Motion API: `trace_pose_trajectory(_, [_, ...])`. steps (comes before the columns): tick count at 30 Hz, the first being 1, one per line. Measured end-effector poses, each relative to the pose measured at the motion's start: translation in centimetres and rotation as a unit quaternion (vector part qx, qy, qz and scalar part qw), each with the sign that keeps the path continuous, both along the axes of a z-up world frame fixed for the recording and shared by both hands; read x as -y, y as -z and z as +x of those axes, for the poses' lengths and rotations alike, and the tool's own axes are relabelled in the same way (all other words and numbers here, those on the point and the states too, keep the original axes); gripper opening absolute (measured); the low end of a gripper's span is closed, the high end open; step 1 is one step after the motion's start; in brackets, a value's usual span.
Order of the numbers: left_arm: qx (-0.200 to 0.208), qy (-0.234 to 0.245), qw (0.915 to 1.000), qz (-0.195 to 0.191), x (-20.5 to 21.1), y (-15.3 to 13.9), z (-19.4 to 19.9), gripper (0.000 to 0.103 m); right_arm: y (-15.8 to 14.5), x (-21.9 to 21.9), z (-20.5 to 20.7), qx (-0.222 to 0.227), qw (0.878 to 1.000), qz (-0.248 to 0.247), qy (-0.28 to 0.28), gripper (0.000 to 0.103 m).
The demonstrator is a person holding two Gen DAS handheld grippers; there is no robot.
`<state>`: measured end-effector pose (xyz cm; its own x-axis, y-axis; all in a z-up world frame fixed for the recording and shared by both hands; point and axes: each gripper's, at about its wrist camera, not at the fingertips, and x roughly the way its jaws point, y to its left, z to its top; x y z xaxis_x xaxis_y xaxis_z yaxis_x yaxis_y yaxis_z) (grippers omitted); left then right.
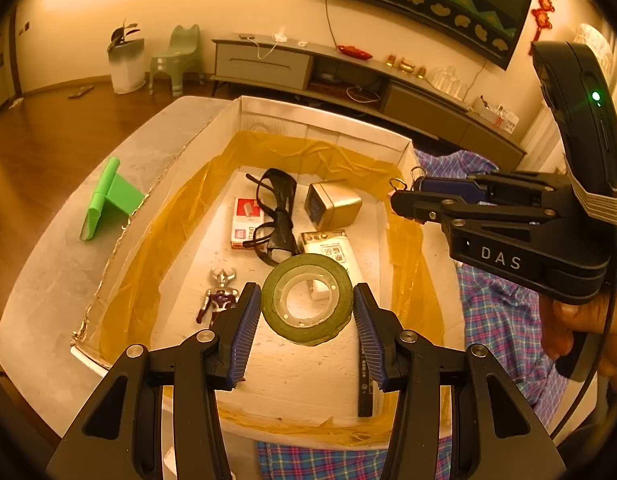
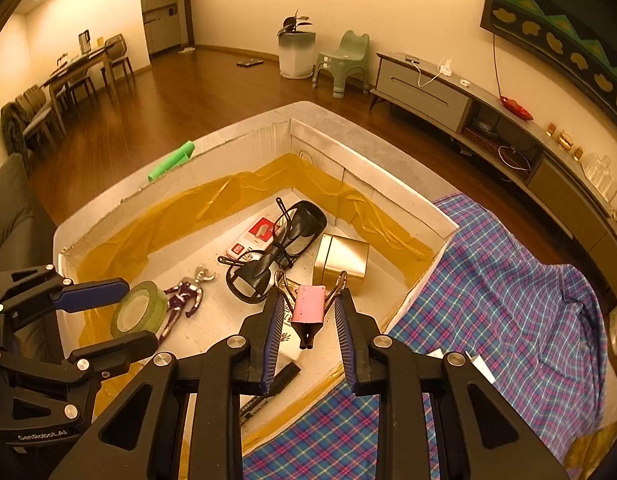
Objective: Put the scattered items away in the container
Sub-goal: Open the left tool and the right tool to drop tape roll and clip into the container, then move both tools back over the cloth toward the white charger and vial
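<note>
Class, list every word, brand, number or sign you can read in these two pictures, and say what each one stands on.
"DAS": on the body of the right hand-held gripper.
"GenRobot.AI": on the body of the left hand-held gripper.
Red and white box in the container: print too blurred to read.
White packet: a code square and small print, unreadable.
Black pen: tiny print, unreadable.

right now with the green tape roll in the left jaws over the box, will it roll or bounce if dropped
The green tape roll is round with a hollow core, so it may roll if it lands on edge. It looks light and stiff, so a small bounce is likely. The box walls should contain it.
</note>
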<state>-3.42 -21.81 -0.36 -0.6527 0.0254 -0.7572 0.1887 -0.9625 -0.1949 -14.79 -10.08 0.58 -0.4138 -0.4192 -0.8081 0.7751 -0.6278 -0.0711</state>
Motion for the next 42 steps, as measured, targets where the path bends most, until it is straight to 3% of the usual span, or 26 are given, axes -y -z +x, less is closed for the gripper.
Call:
trace_pose_trajectory(16, [0.017,-0.008,0.9996,-0.022,0.1,0.8,-0.7,0.049,1.8,0.6,-1.6,-0.013,0.999,0.048,-0.007,0.028])
trace_pose_trajectory(26, [0.039,-0.021,0.9989,0.018,1.1,1.6,-1.1,0.051,2.4,0.5,-3.2,-0.002,0.999,0.040,0.015,0.029])
trace_pose_trajectory(42, [0.036,-0.035,0.9979,0.042,2.1,1.2,-0.9,0.052,1.9,-0.4,-2.8,0.006,1.000,0.019,0.024,0.030])
